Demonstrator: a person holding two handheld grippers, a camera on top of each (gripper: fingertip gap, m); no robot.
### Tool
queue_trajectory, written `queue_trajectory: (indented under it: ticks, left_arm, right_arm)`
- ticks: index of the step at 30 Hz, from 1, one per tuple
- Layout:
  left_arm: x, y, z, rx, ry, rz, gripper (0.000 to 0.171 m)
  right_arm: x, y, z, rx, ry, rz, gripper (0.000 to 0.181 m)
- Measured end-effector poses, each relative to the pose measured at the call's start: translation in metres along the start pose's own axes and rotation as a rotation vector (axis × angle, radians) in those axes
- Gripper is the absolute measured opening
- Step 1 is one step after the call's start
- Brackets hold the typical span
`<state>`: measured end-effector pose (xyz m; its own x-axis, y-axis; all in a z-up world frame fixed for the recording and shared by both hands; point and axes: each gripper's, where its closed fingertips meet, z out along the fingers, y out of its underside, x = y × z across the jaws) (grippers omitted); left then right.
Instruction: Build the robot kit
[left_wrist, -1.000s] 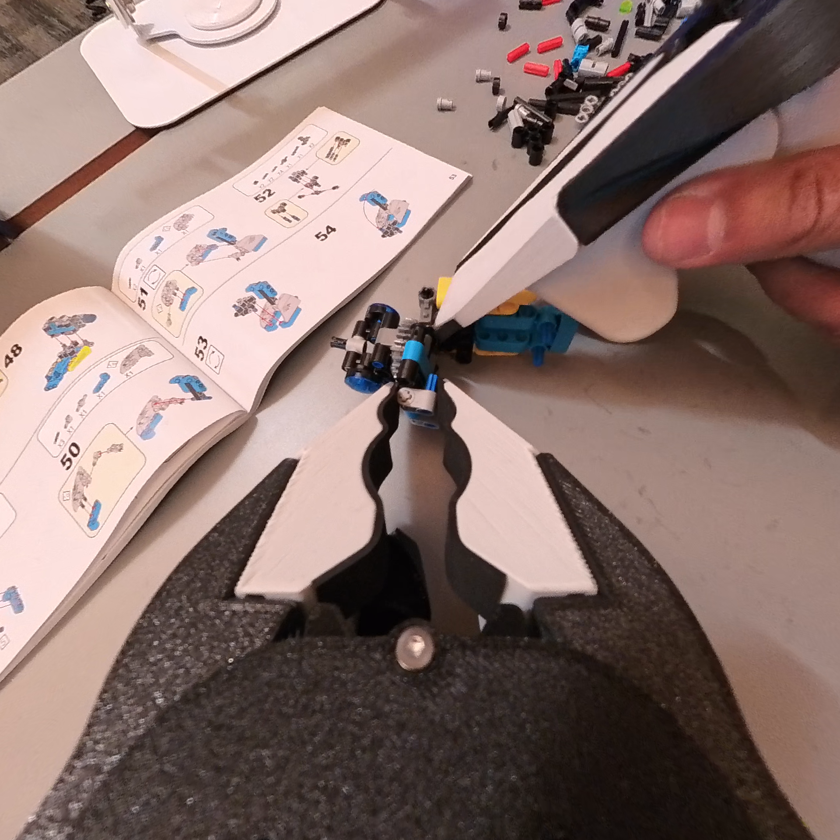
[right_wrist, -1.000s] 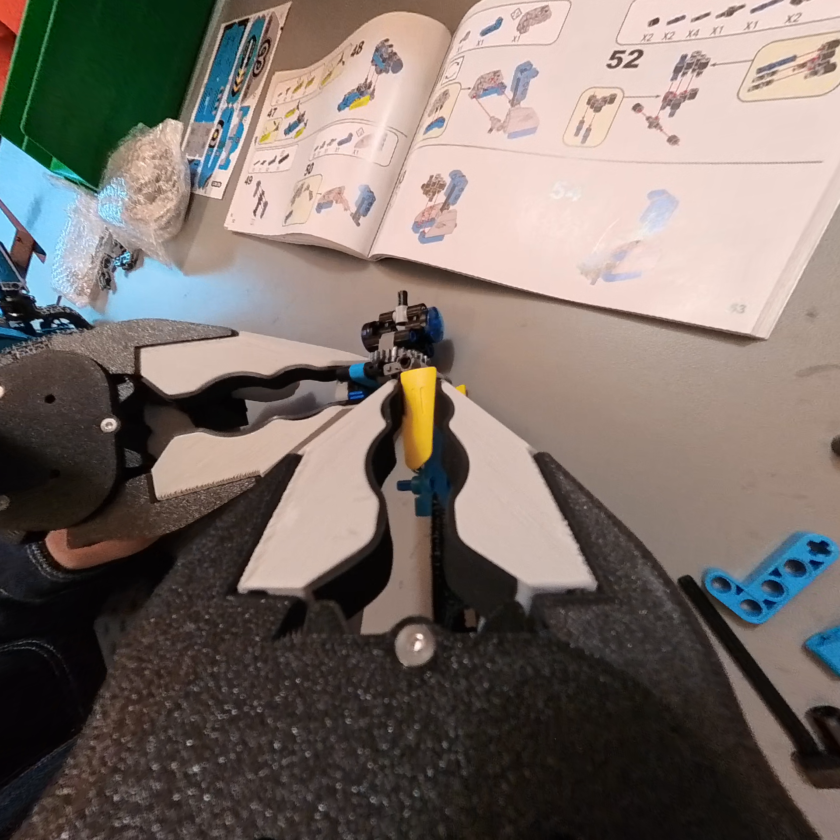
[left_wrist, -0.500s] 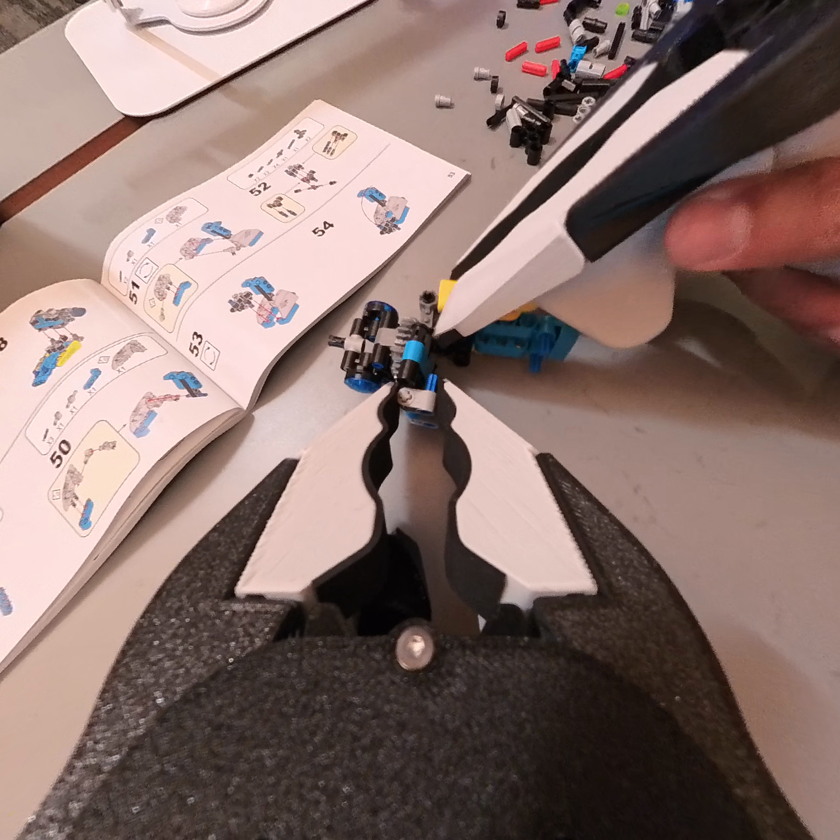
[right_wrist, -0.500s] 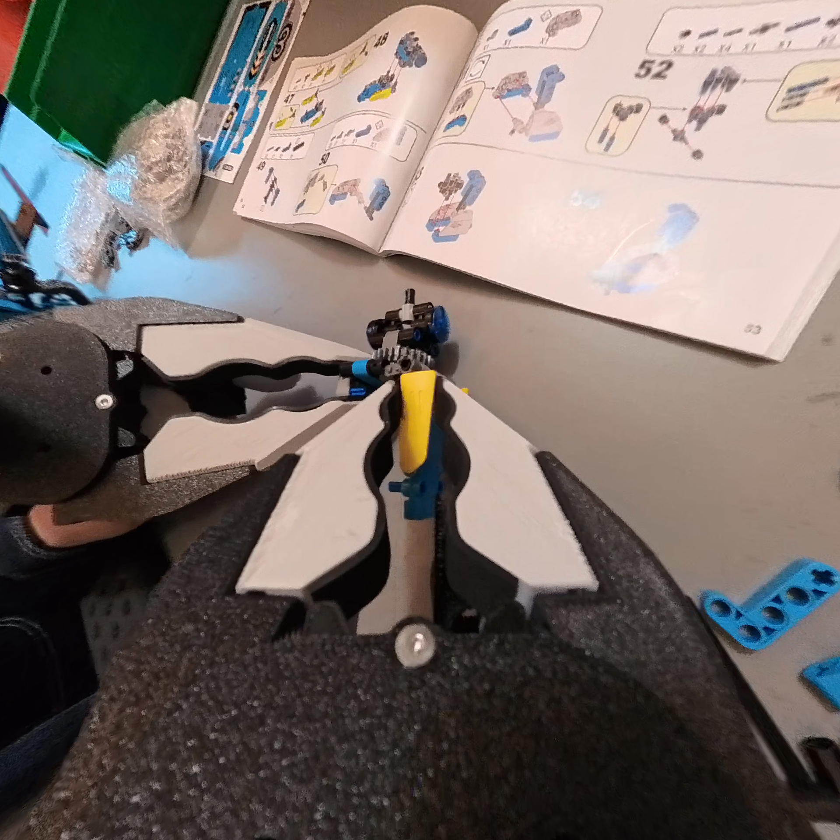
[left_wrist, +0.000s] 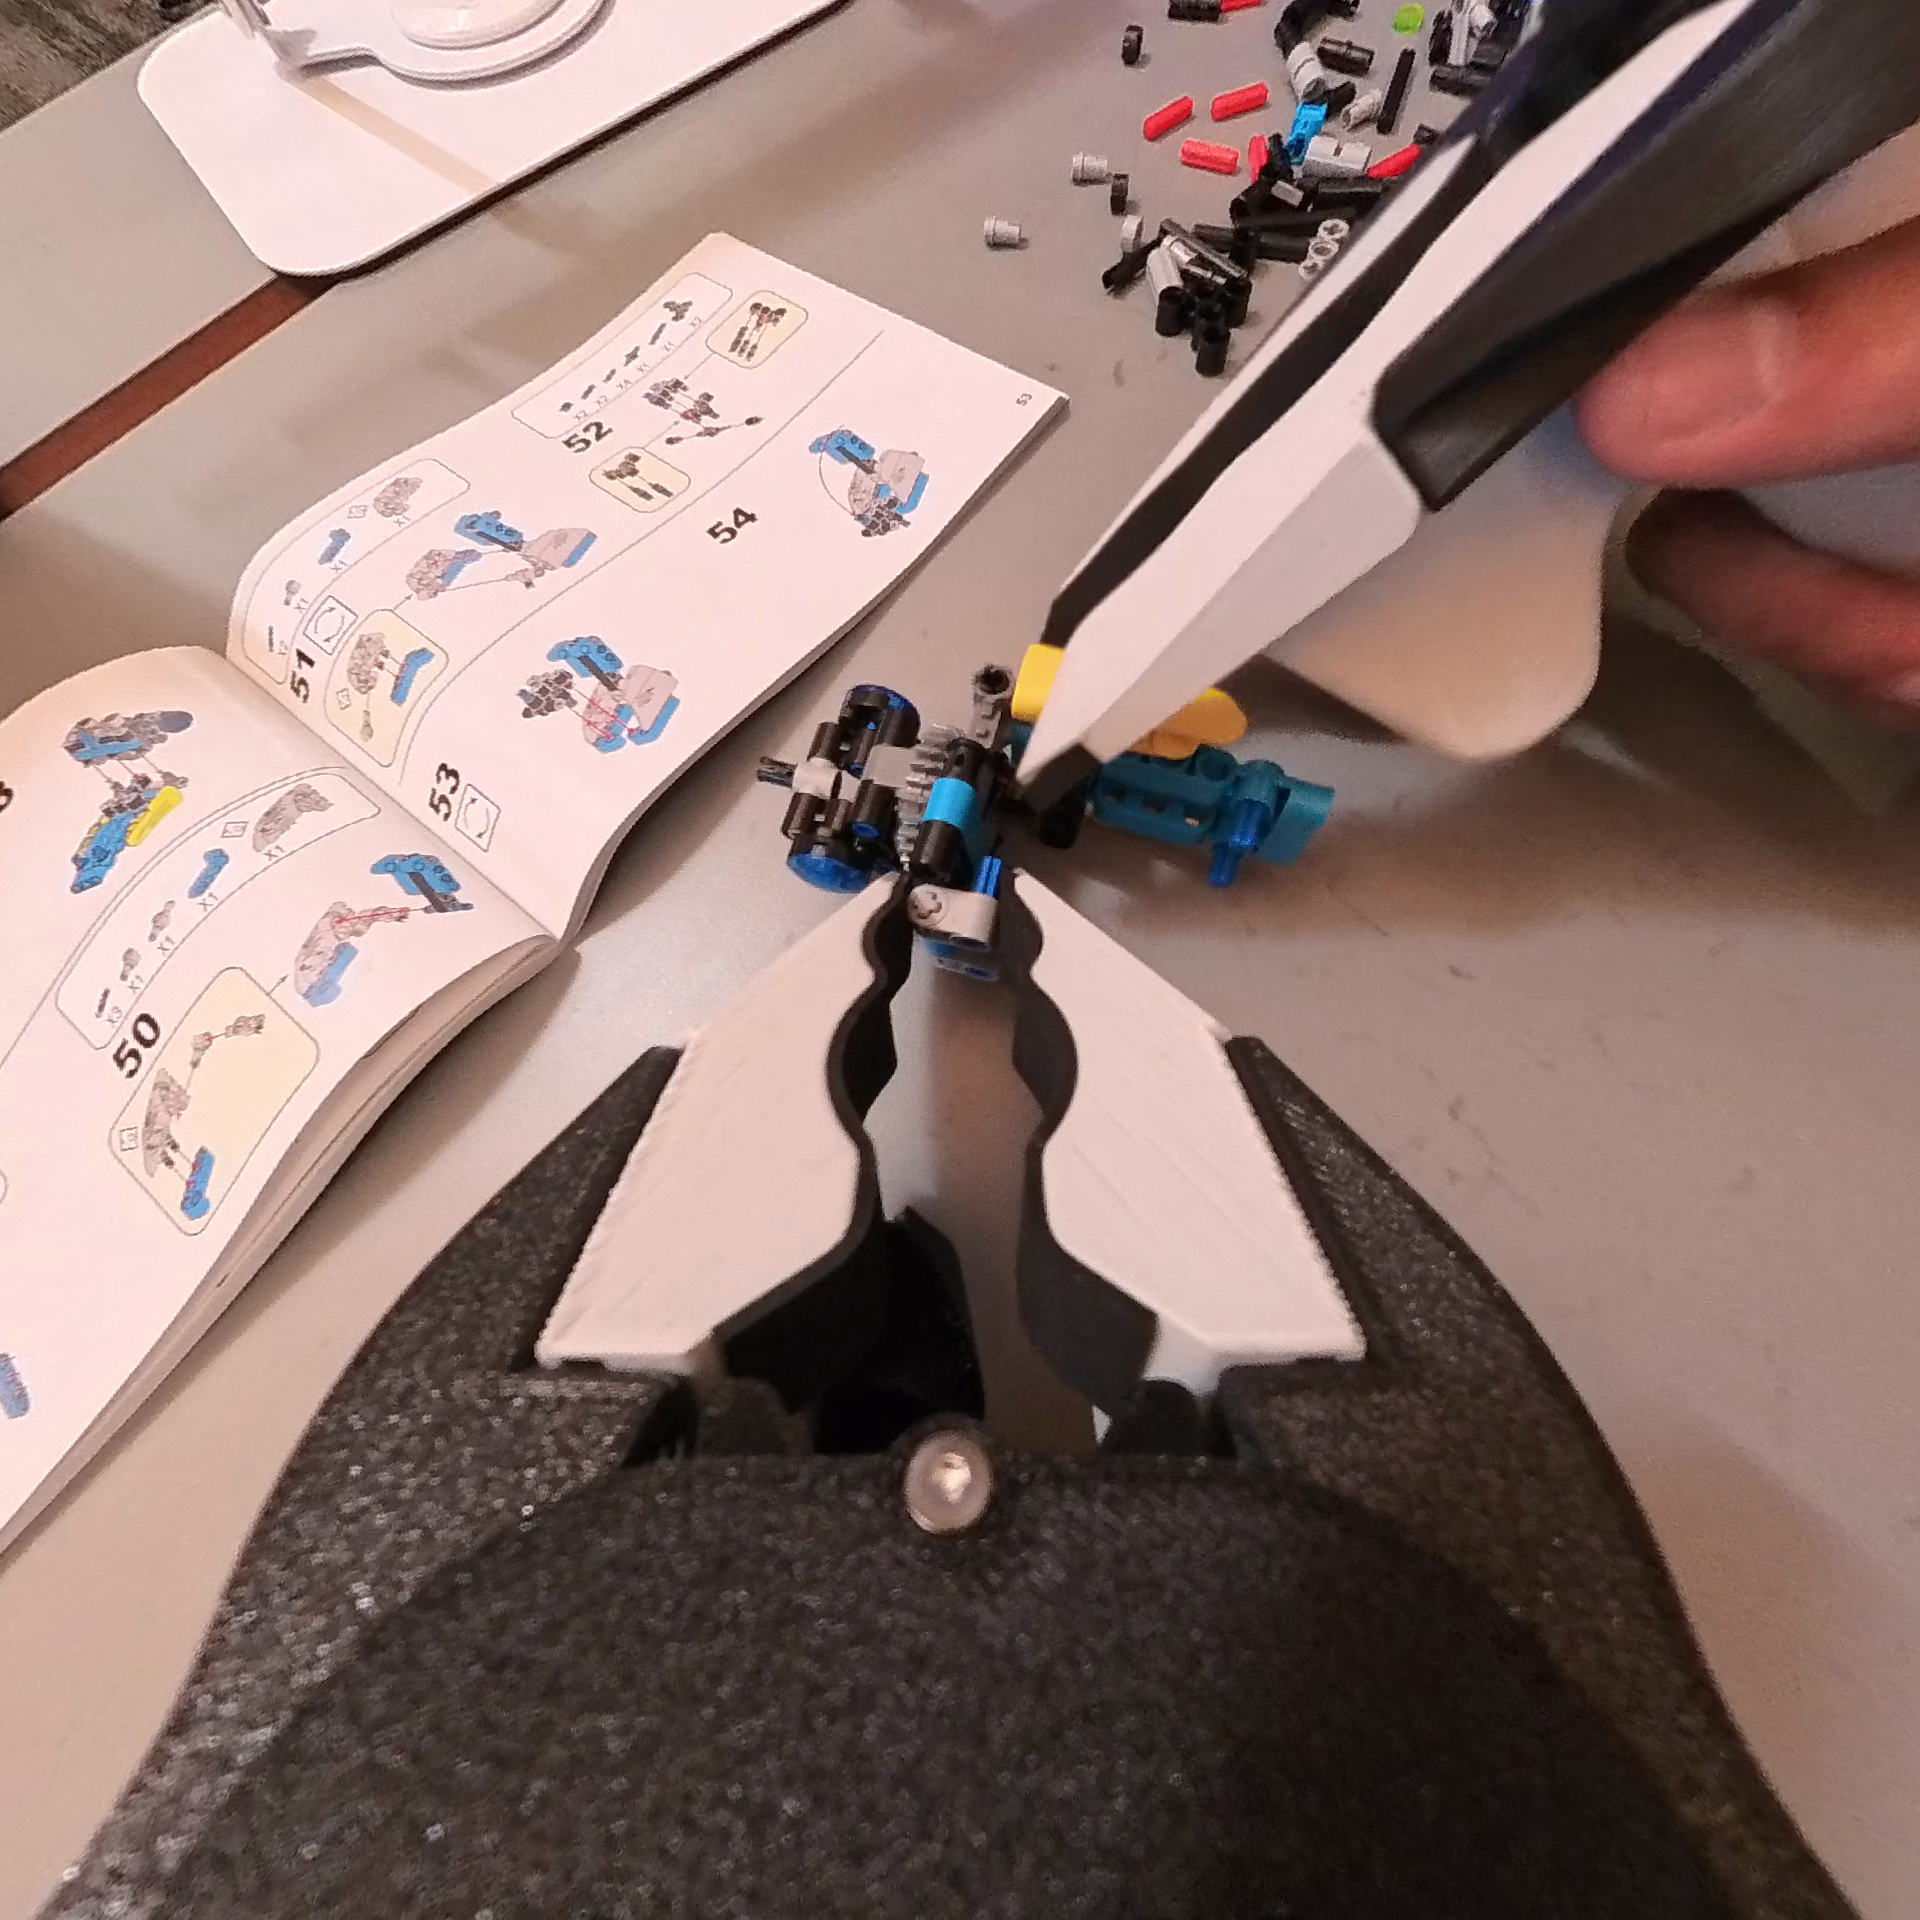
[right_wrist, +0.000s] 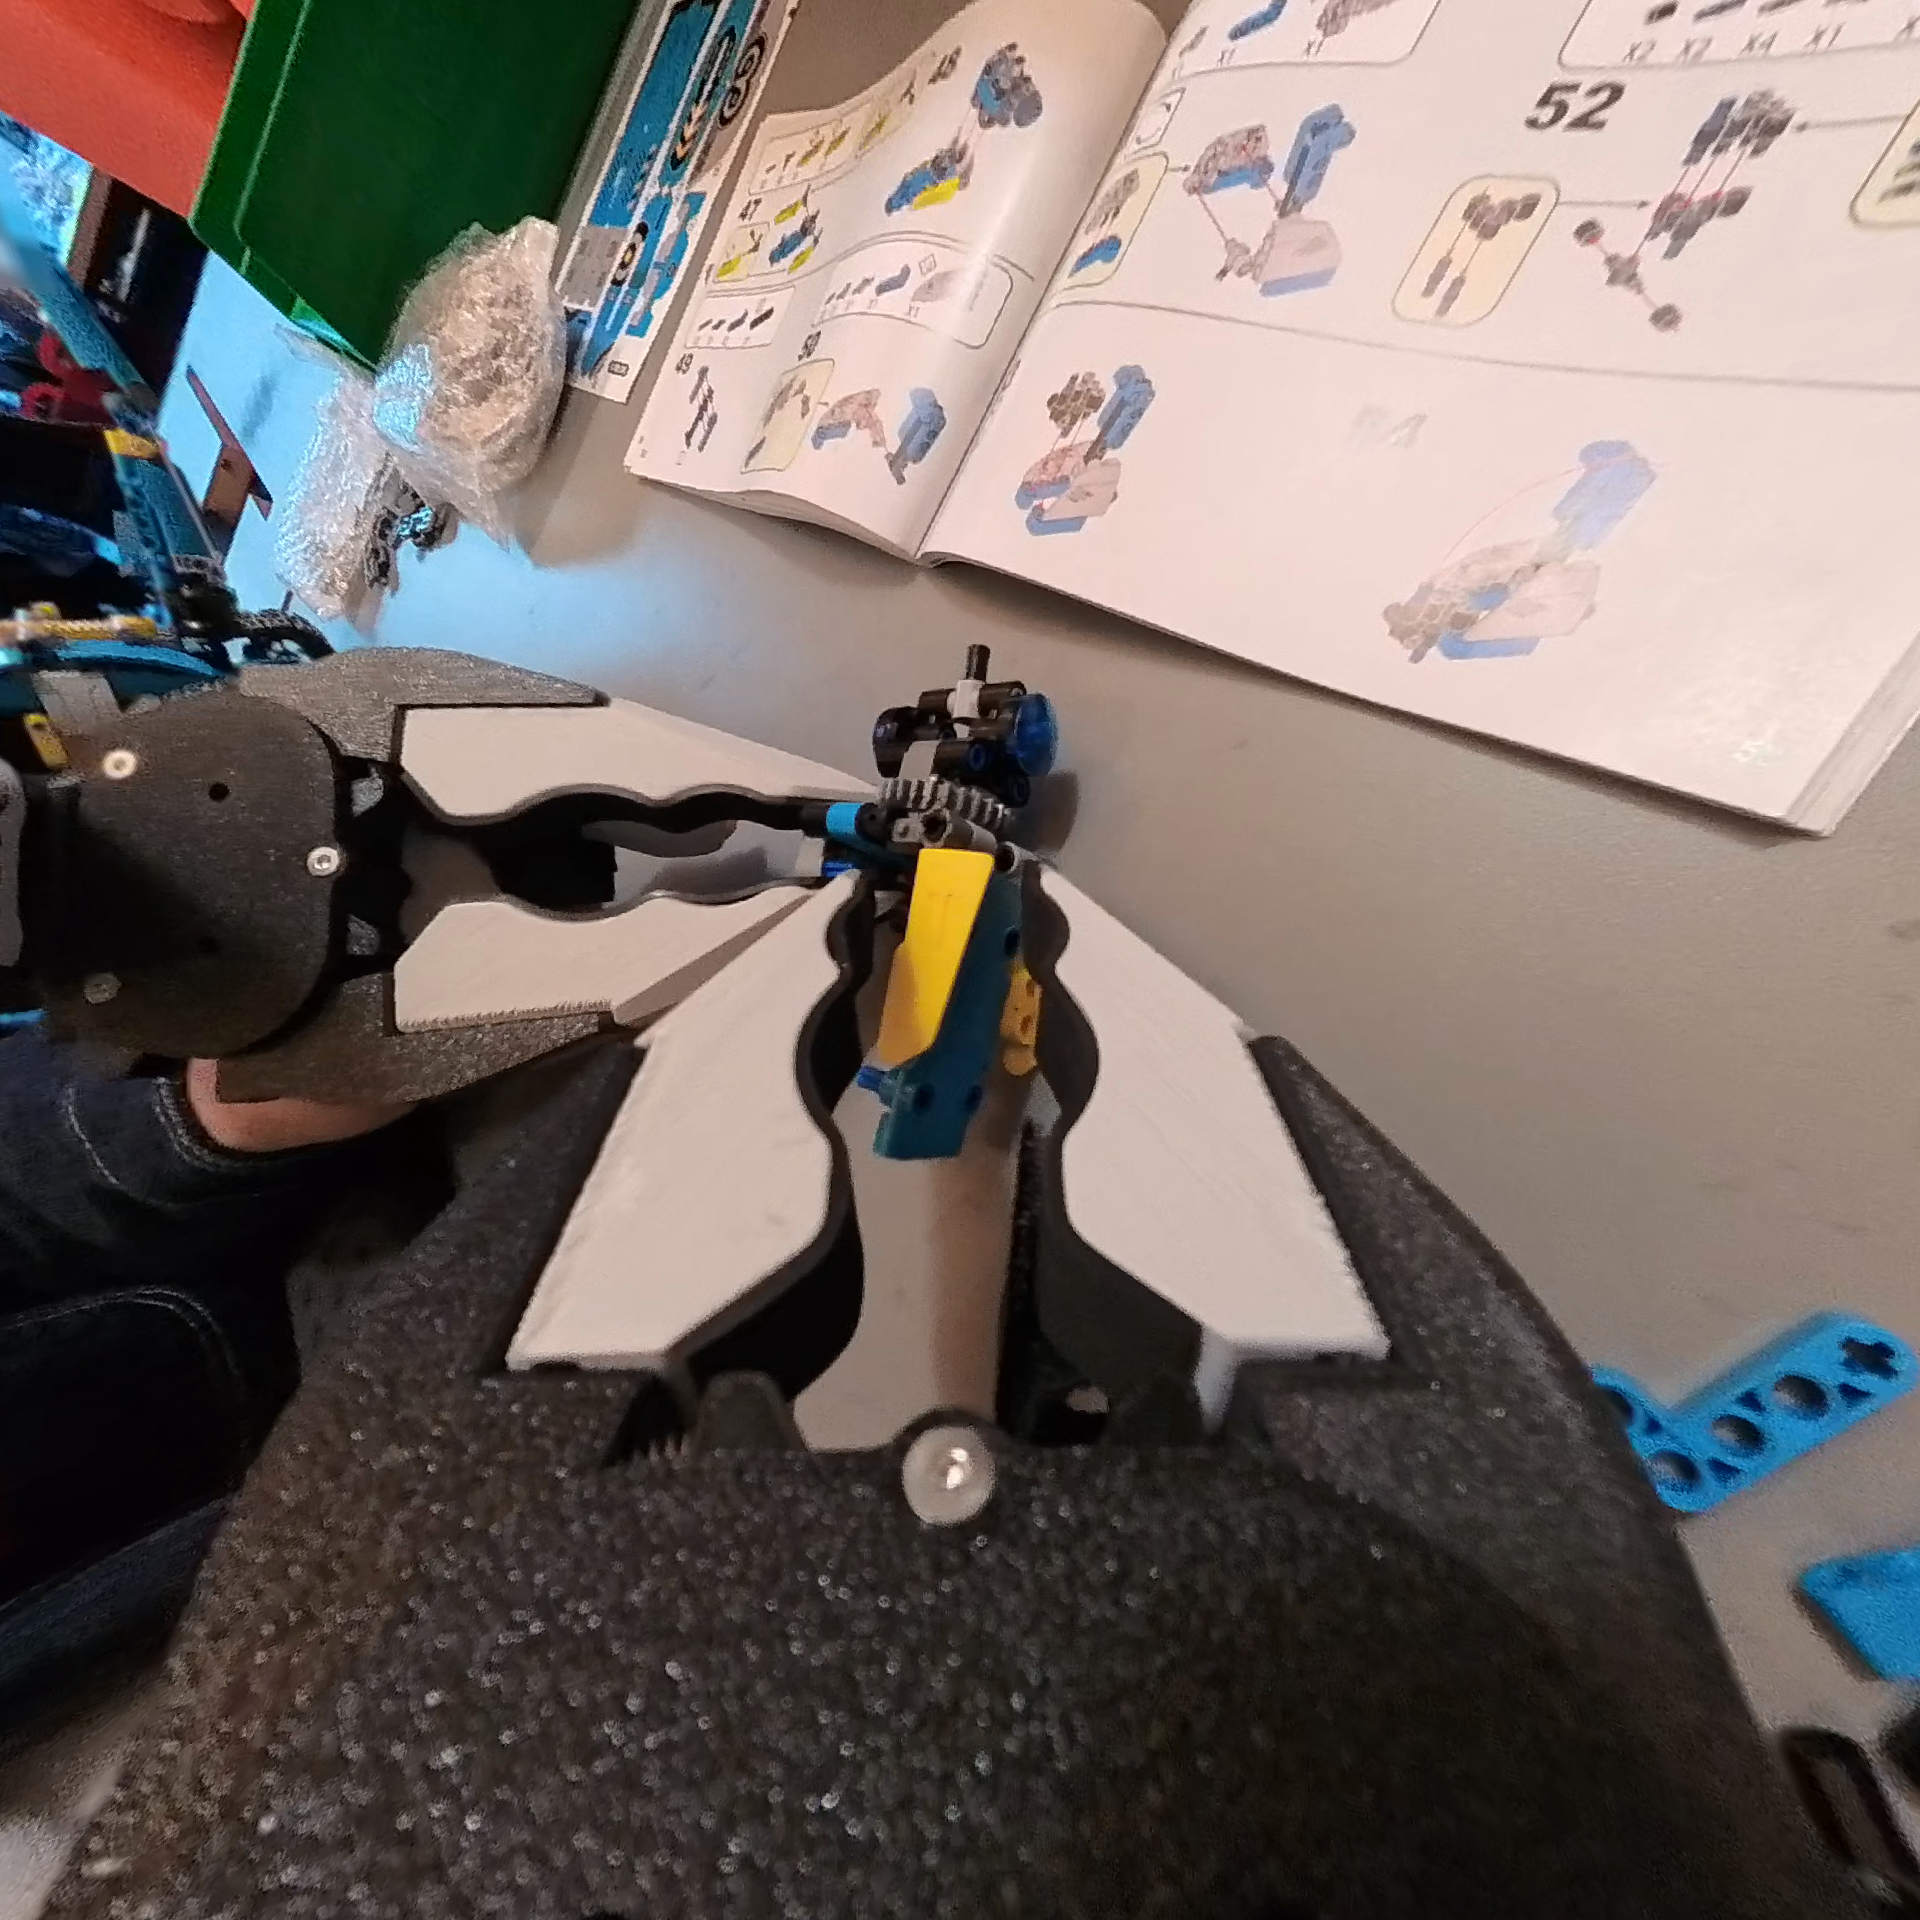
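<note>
Left wrist view shows our left gripper (left_wrist: 951, 914) and right gripper (left_wrist: 1039, 774) both clamped on the brick assembly (left_wrist: 914, 800), which we could pry apart by twisting.

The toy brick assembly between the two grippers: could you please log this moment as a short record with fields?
left gripper: left gripper shut on the grey and blue end of the brick assembly
right gripper: right gripper shut on the yellow and teal section of the same assembly
assembly: black gear and blue-capped black parts between the two grips, low over the grey table
booklet: open instruction booklet lying beside the assembly
loose parts: scattered small pieces beyond; blue angled beam near the right gripper
</note>
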<state>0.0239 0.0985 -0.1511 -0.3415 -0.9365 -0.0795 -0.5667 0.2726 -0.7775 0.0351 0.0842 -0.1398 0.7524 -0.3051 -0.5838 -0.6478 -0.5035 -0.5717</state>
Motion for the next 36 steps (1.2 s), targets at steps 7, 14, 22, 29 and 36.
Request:
queue_trajectory:
  ticks: [7,14,22,29,36]
  left_arm:
    - [0.0,0.0,0.0,0.002,0.01,0.011,0.016]
    - [0.002,0.0,0.0,0.003,0.029,0.033,0.016]
    - [0.001,0.0,0.0,0.004,0.031,0.024,0.016]
    - [-0.003,0.0,-0.001,0.001,-0.007,0.024,0.02]
    - [-0.001,0.001,-0.002,-0.001,0.001,0.016,0.023]
  right_arm:
    - [-0.004,-0.017,-0.016,0.069,0.028,-0.254,0.028]
    - [-0.001,-0.019,-0.015,0.053,0.062,-0.633,0.021]
    - [0.001,-0.002,-0.011,-0.04,0.057,-0.568,0.032]
    - [0.006,-0.001,-0.015,-0.056,0.098,-0.604,0.023]
    - [0.0,-0.002,-0.017,-0.044,0.144,-0.688,0.013]
